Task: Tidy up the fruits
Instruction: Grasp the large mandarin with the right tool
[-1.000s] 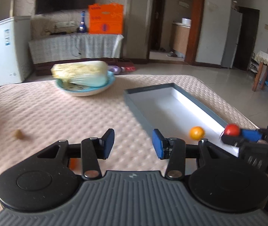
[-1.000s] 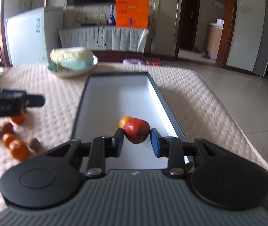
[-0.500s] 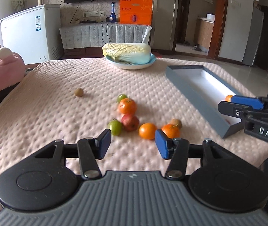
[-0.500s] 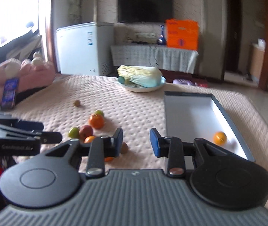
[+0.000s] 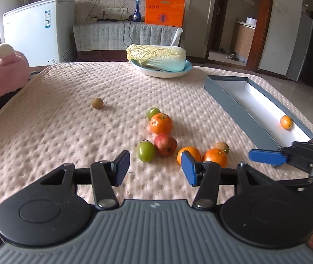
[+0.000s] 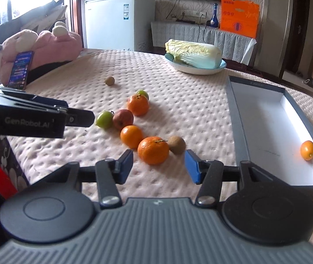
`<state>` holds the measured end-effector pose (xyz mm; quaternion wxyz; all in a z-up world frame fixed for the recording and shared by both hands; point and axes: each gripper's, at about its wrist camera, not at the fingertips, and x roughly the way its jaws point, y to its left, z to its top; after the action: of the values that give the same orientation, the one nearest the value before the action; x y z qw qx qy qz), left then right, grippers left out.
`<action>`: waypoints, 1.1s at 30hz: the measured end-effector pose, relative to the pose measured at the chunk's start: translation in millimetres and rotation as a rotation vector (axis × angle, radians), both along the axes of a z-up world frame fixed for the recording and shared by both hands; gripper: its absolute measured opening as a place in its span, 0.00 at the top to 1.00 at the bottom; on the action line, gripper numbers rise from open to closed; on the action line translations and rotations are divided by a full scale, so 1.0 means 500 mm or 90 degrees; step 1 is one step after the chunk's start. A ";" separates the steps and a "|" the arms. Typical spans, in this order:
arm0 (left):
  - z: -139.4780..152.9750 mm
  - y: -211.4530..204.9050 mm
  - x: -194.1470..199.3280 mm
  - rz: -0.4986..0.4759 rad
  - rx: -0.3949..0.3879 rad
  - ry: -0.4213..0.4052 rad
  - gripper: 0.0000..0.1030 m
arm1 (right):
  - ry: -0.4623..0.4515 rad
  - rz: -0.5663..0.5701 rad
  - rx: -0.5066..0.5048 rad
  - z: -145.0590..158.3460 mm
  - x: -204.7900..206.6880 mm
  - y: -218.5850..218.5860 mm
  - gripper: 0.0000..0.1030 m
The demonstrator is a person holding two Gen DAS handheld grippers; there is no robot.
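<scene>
Left tool [image 5: 155, 166] gapes wide and empty near the green fruit [image 5: 146, 151]; right tool [image 6: 158, 166], equally wide and empty, faces a tangerine [image 6: 153, 150] on the tabletop [image 6: 189, 110]. Probably light, round, soft-skinned and apt to roll, so pinch gently across the middle; one orange [image 6: 308, 150] lies in the box [image 6: 240, 136].

The left gripper [image 5: 155, 167] is held level and low, its blue-padded fingers [image 5: 188, 168] spread wide with nothing between them. The right gripper [image 6: 159, 166] sits beside it at the same height, likewise gaping and empty, both pointing forward.
</scene>
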<state>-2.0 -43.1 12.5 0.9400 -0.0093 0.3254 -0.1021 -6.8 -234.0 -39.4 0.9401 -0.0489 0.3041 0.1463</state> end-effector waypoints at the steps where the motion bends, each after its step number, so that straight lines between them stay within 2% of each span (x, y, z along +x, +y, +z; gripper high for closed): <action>1: -0.001 0.000 0.001 -0.004 0.000 0.001 0.44 | 0.006 -0.002 0.000 -0.003 0.004 0.003 0.47; 10: -0.017 0.012 0.009 -0.010 0.001 0.006 0.44 | 0.036 -0.023 -0.012 -0.029 0.042 0.031 0.47; 21: -0.038 0.010 0.018 -0.021 0.018 0.012 0.44 | 0.044 -0.045 -0.020 -0.047 0.075 0.048 0.48; 22: -0.039 0.007 0.019 -0.022 0.020 0.012 0.44 | 0.043 -0.043 -0.021 -0.048 0.076 0.048 0.50; 23: -0.042 0.005 0.020 -0.024 0.023 0.012 0.44 | 0.044 -0.038 -0.020 -0.047 0.076 0.048 0.59; 28: -0.050 0.000 0.025 -0.024 0.029 0.011 0.44 | 0.049 -0.025 -0.019 -0.042 0.071 0.043 0.60; 33: -0.060 -0.002 0.034 -0.011 0.032 0.016 0.44 | 0.040 -0.020 0.012 -0.016 0.054 0.016 0.61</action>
<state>14.8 -43.9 -17.5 0.9348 0.0161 0.3397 -0.1021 20.0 -226.1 -47.2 0.9326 -0.0308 0.3331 0.1355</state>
